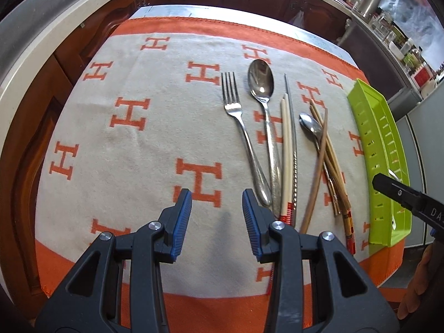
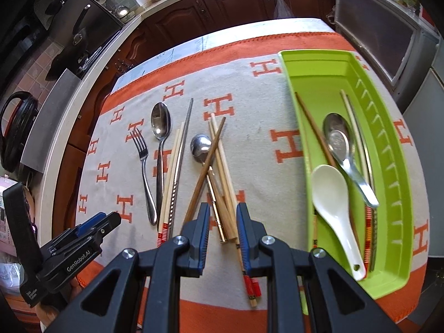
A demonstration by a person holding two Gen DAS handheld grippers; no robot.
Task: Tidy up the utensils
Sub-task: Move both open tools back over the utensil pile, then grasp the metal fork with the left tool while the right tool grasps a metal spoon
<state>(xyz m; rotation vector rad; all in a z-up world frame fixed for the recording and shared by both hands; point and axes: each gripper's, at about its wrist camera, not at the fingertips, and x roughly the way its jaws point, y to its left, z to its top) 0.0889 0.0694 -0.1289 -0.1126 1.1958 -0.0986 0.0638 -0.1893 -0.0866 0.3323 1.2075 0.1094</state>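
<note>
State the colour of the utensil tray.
Lime green tray; clearest in the right wrist view.

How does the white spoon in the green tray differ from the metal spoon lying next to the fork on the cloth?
The white spoon looks ceramic, matte, with a short broad handle; the metal spoon is shiny with a long thin handle. The white spoon lies inside the green tray, on top of chopsticks and beside another spoon; the metal spoon lies on the cloth beside the fork. Both lie bowl-up, bowls pointing away from the cameras.
</note>
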